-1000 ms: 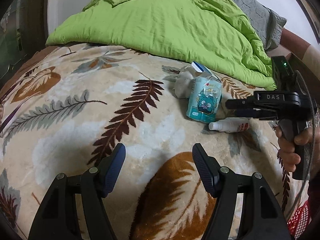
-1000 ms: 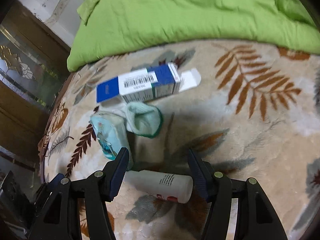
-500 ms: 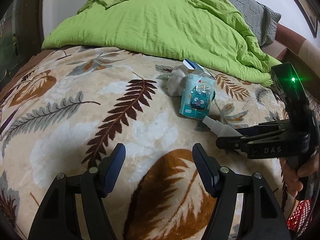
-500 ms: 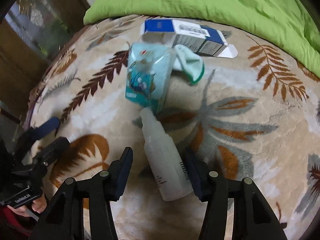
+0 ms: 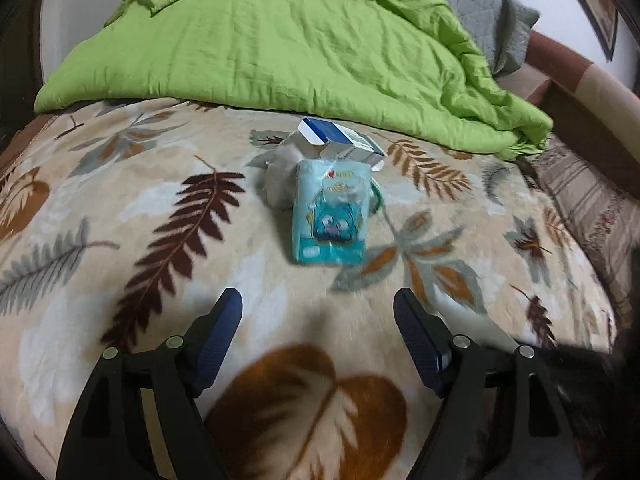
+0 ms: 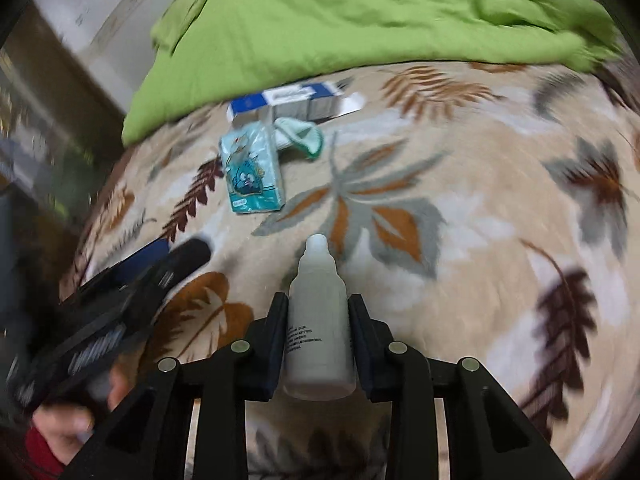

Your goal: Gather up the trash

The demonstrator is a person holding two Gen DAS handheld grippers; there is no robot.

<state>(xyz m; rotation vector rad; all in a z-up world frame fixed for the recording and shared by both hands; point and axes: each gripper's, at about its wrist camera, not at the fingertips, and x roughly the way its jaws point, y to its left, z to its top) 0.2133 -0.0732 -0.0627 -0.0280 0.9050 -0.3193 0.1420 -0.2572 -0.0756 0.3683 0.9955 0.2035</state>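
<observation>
A white plastic bottle [image 6: 316, 276] lies between the fingers of my right gripper [image 6: 318, 300], nozzle pointing away. The jaws are closing and both pads press on its sides. On the leaf-patterned blanket [image 5: 160, 200] ahead lie a teal tissue pack [image 5: 330, 216] [image 6: 252, 172], a blue-and-white carton [image 5: 340, 140] [image 6: 288, 100] and a crumpled pale cloth [image 5: 280, 178] [image 6: 302, 136]. My left gripper [image 5: 317, 300] hovers short of the tissue pack. Its jaws are opening, with only blanket between them. In the right wrist view the left gripper [image 6: 172, 252] is blurred at the left.
A green duvet [image 5: 280, 40] is heaped across the far side of the bed, with a grey pillow [image 5: 480, 12] behind it. A hand [image 6: 72, 420] grips the left tool's handle at the lower left. A wooden cabinet stands past the bed's left edge.
My right gripper has closed on the white bottle and carried it back from the pile. The left gripper has shifted so the tissue pack sits straight ahead, and its jaws have widened.
</observation>
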